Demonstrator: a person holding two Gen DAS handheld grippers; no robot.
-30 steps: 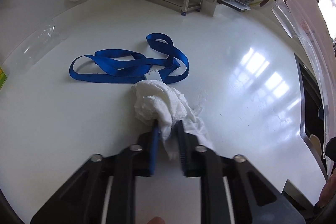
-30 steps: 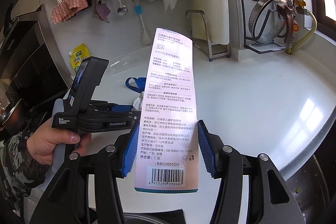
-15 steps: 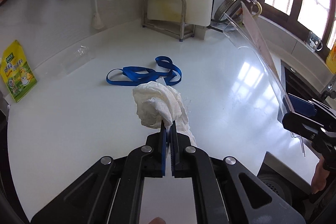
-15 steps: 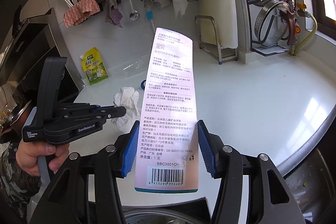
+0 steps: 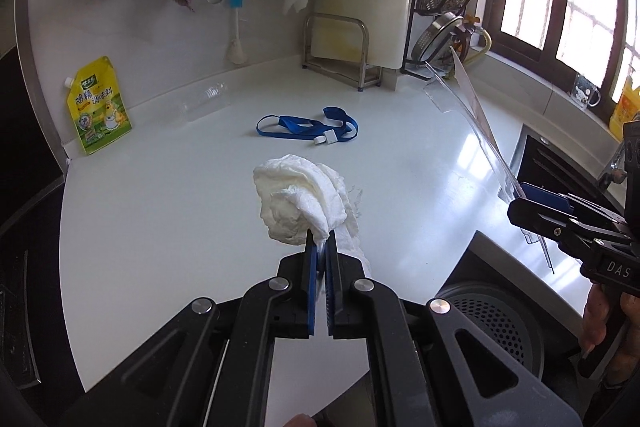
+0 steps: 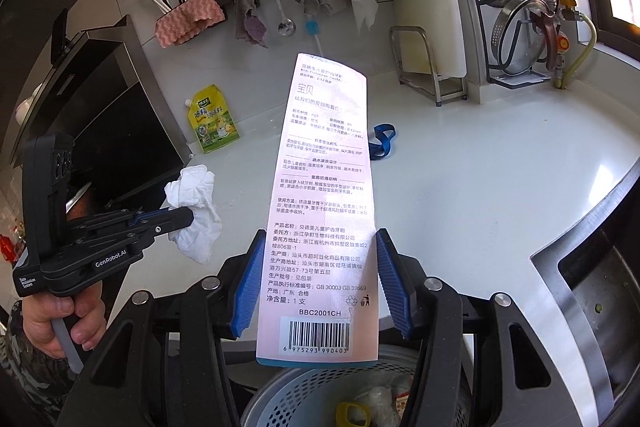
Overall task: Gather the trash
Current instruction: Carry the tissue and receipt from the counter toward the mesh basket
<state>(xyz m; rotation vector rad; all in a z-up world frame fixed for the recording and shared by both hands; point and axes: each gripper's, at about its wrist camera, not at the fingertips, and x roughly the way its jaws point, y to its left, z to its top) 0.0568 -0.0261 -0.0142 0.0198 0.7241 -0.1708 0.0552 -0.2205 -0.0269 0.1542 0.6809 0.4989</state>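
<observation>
Crumpled white tissue (image 5: pixel 304 201) clamped in left gripper (image 5: pixel 320 247), lifted off white counter (image 5: pixel 160 227) nr front edge; long printed pkg card (image 6: pixel 324 211) pinched betw. right gripper (image 6: pixel 316 291) pads, above perforated bin (image 6: pixel 304 395); blue lanyard (image 5: pixel 308 127) mid-counter.

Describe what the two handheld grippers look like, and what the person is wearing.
Both grippers are black, with bright blue ribbed pads and silver pivot bolts. The left gripper has white "GenRobot.AI" lettering on its side and a boxy camera block on top. The right gripper matches. A camouflage-patterned sleeve shows at the wrist.
</observation>
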